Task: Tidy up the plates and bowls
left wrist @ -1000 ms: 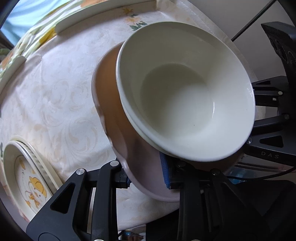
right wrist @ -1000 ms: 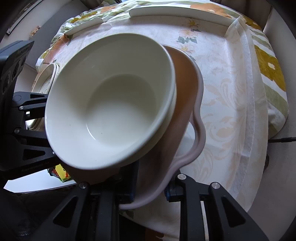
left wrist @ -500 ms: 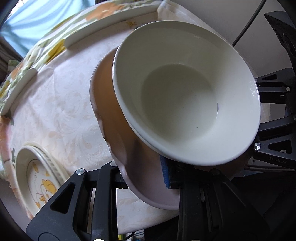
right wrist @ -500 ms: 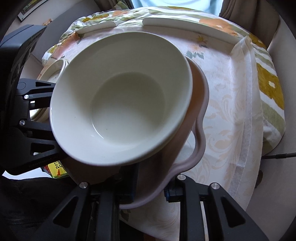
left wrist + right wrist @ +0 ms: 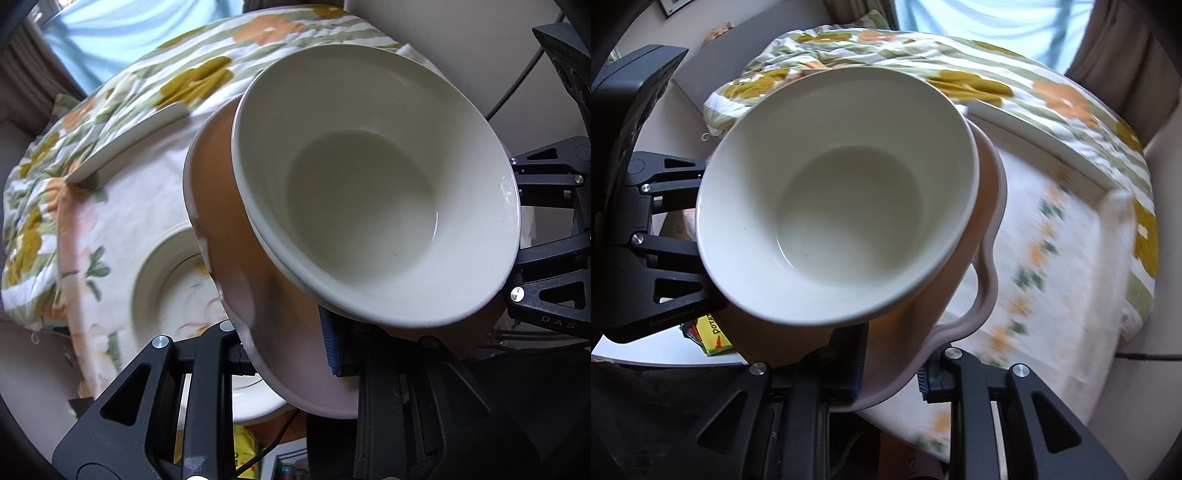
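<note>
A cream bowl (image 5: 369, 192) sits nested in a larger pink bowl (image 5: 229, 236) with a wavy rim, both held in the air above the table. My left gripper (image 5: 288, 354) is shut on the pink bowl's rim at one side. My right gripper (image 5: 894, 373) is shut on the pink bowl (image 5: 982, 280) at the opposite side, with the cream bowl (image 5: 842, 199) inside. A cream plate with a yellow pattern (image 5: 173, 280) lies on the table below the bowls in the left wrist view.
The table has a pale floral cloth (image 5: 1063, 266) with a raised white rim (image 5: 1034, 129). A flowered quilt (image 5: 122, 96) lies behind it. A yellow packet (image 5: 709, 332) lies on a white surface below left.
Both grippers have carried the stacked bowls up and toward the patterned plate, which now lies under the pink bowl in the left wrist view. The grip on the pink bowl is unchanged.
</note>
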The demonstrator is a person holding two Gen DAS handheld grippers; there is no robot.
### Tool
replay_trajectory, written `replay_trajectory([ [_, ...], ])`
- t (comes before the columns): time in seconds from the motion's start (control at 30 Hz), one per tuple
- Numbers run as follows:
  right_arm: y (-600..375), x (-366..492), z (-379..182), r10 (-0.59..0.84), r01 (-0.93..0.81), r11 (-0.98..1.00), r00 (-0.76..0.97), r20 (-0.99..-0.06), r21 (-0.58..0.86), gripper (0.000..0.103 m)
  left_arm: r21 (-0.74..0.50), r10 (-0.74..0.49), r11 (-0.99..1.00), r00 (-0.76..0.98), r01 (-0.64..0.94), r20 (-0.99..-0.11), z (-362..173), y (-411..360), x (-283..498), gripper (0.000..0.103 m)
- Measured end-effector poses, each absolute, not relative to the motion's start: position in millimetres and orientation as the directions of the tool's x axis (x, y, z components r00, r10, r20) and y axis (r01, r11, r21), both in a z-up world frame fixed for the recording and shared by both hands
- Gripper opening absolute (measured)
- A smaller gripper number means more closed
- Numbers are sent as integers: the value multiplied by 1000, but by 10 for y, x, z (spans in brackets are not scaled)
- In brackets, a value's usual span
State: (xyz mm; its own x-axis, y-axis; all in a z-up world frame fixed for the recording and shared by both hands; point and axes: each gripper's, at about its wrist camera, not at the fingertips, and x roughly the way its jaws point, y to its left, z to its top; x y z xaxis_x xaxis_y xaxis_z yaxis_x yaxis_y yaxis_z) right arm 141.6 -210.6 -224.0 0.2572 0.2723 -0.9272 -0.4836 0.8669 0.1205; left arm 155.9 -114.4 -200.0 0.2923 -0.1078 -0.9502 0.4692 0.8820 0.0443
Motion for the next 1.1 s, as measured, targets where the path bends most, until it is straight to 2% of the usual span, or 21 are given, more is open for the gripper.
replay_trajectory([
  [0.13, -1575, 1478, -2246, 281, -492, 860, 237, -930, 135, 21, 59, -84, 885, 282, 462, -956, -1971, -605, 1560, 22],
  [0.4, -817, 1531, -2511, 261, -478, 868, 207, -943, 135, 21, 29, -86, 885, 226, 464, -970, -2293, 70, 1652, 22],
  [0.8, -657, 1479, -2714, 193, -448, 891, 210, -958, 81, 21, -13, -123, 870, 192, 493, -974, -2666, 239, 1763, 22],
  [1.1, -668, 1476, -2724, 188, -427, 901, 219, -957, 79, 21, -7, -120, 870, 198, 493, -973, -2666, 243, 1763, 22],
])
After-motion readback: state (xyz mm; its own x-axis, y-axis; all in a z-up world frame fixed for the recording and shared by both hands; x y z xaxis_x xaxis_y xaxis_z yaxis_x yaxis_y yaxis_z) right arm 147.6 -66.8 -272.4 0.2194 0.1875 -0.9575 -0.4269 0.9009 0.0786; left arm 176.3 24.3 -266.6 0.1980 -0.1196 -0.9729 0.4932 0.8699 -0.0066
